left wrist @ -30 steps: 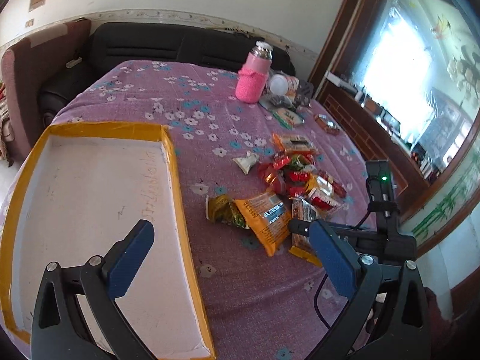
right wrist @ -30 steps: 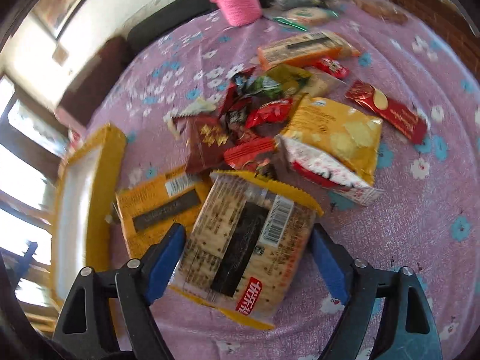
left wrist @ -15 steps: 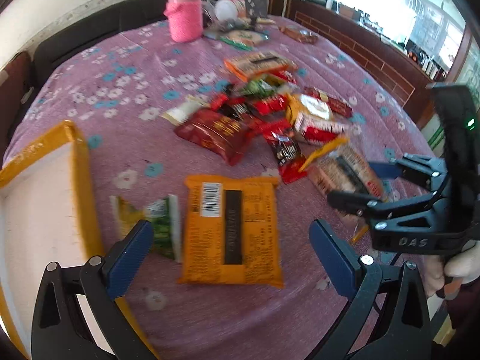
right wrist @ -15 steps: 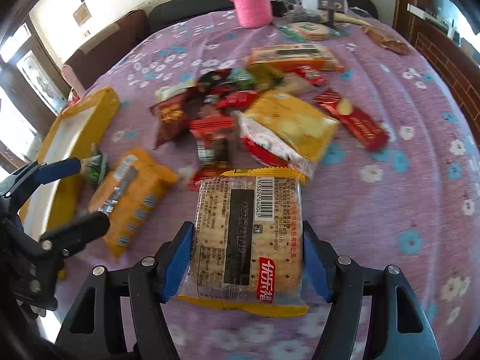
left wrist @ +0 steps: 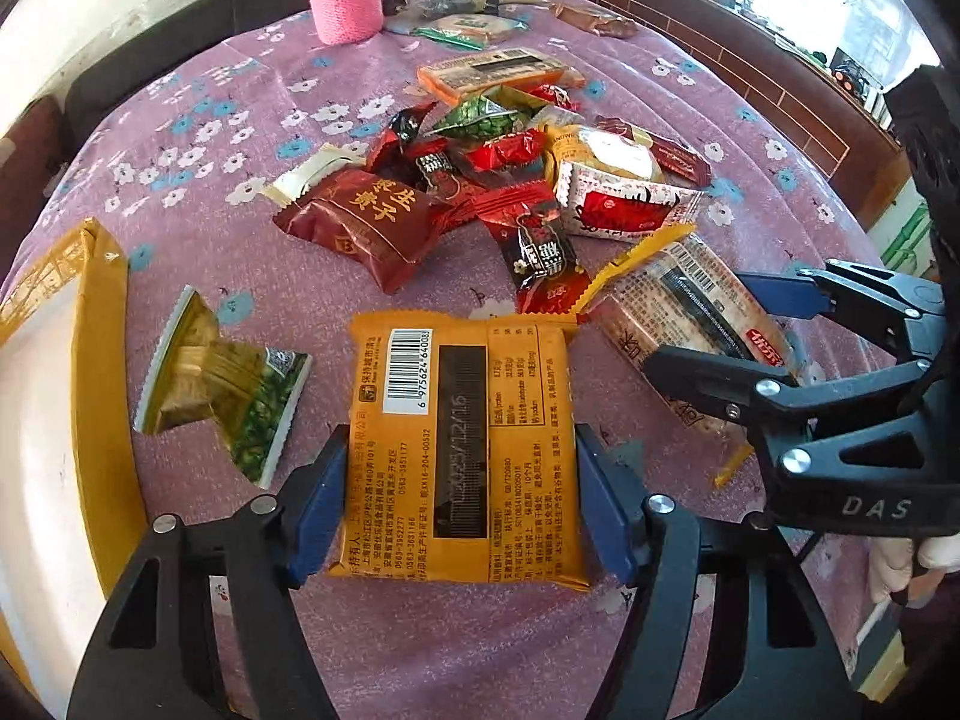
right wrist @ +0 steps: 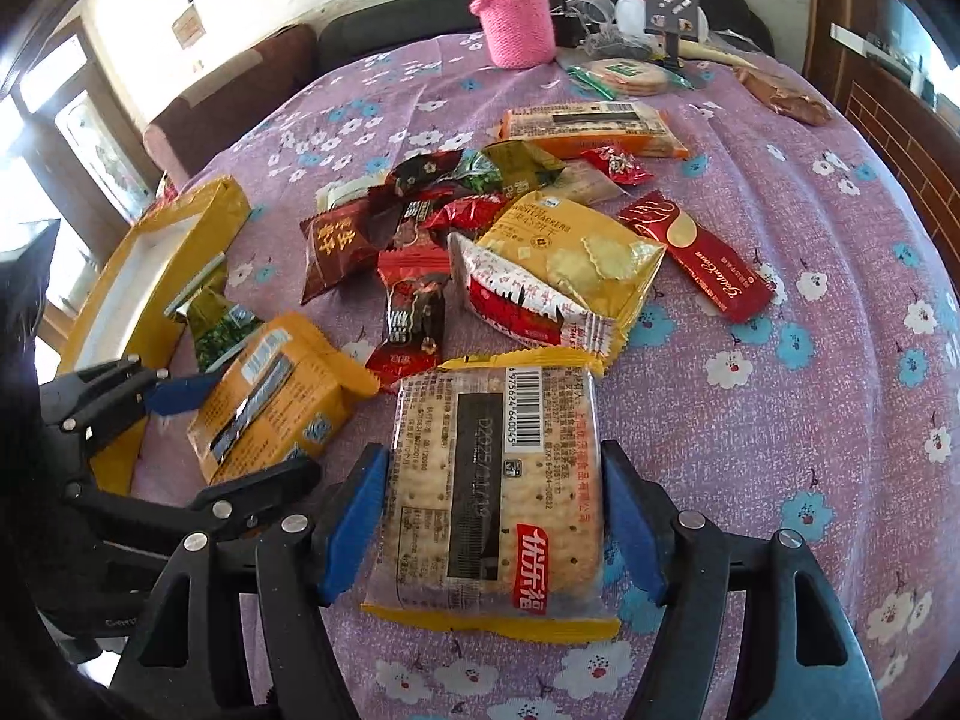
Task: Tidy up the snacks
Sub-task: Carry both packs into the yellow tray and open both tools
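You are mid-pickup: the left gripper pinches the orange cracker pack and the right gripper the clear cracker pack, so next lift both toward the yellow-rimmed box at the tabletop's left edge.

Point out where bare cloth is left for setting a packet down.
Free: cloth right of the red stick packet, and between the pink bottle and the yellow-rimmed box. Crowded: the snack pile mid-table, and clutter behind the bottle.

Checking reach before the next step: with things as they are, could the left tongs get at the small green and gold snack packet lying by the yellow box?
Probably not right away. The left tongs are shut on the orange cracker pack. The green and gold snack packet lies uncovered just left of them, so the path looks free once they let go.
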Demonstrator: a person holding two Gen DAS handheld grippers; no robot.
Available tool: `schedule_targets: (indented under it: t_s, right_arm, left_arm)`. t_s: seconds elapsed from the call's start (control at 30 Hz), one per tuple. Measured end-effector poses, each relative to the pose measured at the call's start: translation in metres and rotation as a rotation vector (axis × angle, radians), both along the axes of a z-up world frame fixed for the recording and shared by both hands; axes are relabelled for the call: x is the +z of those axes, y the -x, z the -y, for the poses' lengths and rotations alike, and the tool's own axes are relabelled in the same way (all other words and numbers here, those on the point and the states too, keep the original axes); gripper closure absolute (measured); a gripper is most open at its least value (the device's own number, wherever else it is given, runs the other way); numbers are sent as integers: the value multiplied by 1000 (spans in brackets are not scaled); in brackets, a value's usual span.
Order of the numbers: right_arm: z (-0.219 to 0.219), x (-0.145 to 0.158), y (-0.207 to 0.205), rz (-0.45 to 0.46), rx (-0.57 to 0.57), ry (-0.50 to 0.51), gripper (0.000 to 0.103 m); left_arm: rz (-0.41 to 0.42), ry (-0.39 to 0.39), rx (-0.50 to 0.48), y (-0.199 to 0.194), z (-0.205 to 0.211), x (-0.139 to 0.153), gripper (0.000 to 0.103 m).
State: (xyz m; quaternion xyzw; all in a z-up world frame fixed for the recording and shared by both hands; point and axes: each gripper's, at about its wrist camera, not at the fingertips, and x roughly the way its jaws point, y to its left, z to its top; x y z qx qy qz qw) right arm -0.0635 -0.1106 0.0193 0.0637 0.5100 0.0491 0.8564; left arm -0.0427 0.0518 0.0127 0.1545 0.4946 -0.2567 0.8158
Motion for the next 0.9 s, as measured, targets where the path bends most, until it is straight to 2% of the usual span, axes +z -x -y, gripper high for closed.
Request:
schedule_targets:
  t_s: [0.13, 0.3, 0.47, 0.53, 0.73, 0.9]
  right_arm:
    - [3, 1, 2, -11, 2, -15, 30]
    - [4, 1, 7, -21, -5, -23, 27]
    - [-19, -4, 10, -5, 11, 96, 20]
    - [-29, -5, 11, 23, 14, 170, 32]
    - [-32, 9, 25, 36, 15, 65, 33]
    - [-60, 43, 34, 91, 86, -25, 33]
  left_arm:
    - [-6, 28, 24, 7, -4, 2, 34]
    - [2, 98, 60, 22, -29, 18, 34]
    - [44, 193, 130, 36, -66, 44, 34]
    - [63, 235, 171, 40, -87, 53, 34]
    - [109, 288, 312, 42, -152, 65, 34]
    - [140, 309, 487, 38, -218, 63, 33]
